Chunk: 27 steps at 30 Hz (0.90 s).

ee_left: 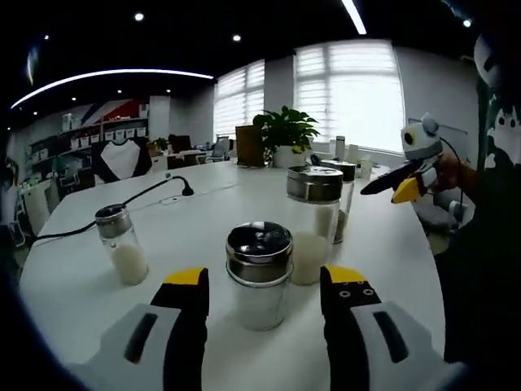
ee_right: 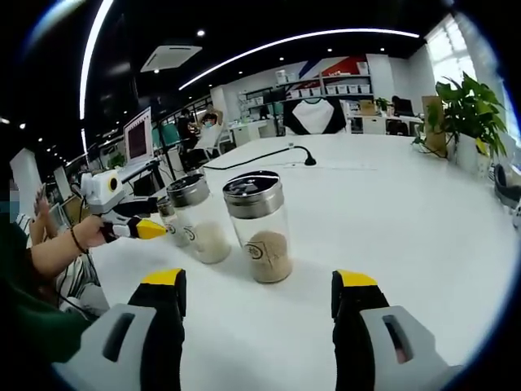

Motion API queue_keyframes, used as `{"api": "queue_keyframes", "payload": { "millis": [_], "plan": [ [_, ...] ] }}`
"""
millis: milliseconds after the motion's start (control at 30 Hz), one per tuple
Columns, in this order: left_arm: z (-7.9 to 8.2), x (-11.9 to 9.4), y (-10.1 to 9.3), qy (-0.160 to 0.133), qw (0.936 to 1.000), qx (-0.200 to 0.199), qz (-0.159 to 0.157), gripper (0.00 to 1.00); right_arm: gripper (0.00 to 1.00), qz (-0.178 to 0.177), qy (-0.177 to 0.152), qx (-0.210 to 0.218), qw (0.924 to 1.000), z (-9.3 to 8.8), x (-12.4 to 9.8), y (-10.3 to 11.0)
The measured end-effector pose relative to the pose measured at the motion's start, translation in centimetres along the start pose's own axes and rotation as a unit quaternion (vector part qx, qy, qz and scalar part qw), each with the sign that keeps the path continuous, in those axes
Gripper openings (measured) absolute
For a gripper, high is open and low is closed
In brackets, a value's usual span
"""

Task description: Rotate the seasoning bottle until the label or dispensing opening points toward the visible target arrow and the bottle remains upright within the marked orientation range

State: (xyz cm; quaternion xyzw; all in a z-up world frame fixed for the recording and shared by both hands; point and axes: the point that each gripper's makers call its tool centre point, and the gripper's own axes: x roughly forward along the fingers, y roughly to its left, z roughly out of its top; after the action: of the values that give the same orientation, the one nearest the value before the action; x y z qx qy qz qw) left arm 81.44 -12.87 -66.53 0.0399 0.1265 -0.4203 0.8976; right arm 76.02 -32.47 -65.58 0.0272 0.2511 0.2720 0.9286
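- The left gripper [ee_left: 264,301] hangs low over the white tabletop [ee_left: 203,204], jaws spread wide, gripping nothing.
- A steel-lidded bottle [ee_left: 260,275] of white powder stands upright between those jaws, touching neither.
- Behind that bottle is a taller one [ee_left: 313,221]; a small shaker [ee_left: 121,244] stands well off to its left.
- A black cable [ee_left: 122,204] runs across the tabletop beyond the shaker.
- The right gripper [ee_right: 259,314] is likewise spread and empty, facing a bottle of brown seasoning [ee_right: 262,228] with a paler jar [ee_right: 198,218] just beside it.
- A potted plant [ee_right: 460,106] sits at the far edge.
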Motion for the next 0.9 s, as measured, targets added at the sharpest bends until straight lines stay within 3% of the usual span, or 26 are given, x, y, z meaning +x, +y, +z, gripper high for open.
{"api": "queue_keyframes", "payload": {
  "millis": [200,333,400,500,567,633,667,800,900],
  "plan": [
    [0.1,-0.4,0.4,-0.016,0.9977,-0.042,0.050,0.57,0.74,0.001,-0.001,0.000,1.0000,0.1,0.0,0.0],
    [-0.1,-1.0,1.1,-0.008,0.9932,-0.075,0.089,0.57,0.74,0.001,0.000,0.000,1.0000,0.0,0.0,0.0],
    [-0.2,-1.2,1.2,0.000,0.9920,-0.068,0.106,0.56,0.74,0.001,0.000,0.001,1.0000,0.0,0.0,0.0],
    [-0.5,-1.7,1.4,0.013,0.9839,-0.087,0.156,0.55,0.74,0.000,0.001,0.002,1.0000,0.0,0.0,-0.1],
    [-0.8,-2.0,1.6,0.033,0.9808,-0.055,0.184,0.54,0.74,0.000,0.001,0.002,1.0000,0.0,0.0,-0.1],
    [-0.1,-1.6,1.2,-0.004,0.9777,-0.101,0.184,0.54,0.74,-0.001,0.002,0.002,1.0000,0.0,0.1,-0.1],
    [-0.1,-1.5,1.1,-0.008,0.9759,-0.117,0.184,0.54,0.74,-0.001,0.002,0.002,1.0000,0.0,0.1,-0.1],
    [0.1,-1.4,1.3,-0.012,0.9727,-0.108,0.205,0.54,0.74,-0.001,0.001,0.002,1.0000,0.1,0.1,0.0],
    [0.5,-1.5,1.7,-0.024,0.9668,-0.120,0.224,0.54,0.74,-0.001,0.003,0.002,1.0000,0.0,0.1,0.0]
  ]
}}
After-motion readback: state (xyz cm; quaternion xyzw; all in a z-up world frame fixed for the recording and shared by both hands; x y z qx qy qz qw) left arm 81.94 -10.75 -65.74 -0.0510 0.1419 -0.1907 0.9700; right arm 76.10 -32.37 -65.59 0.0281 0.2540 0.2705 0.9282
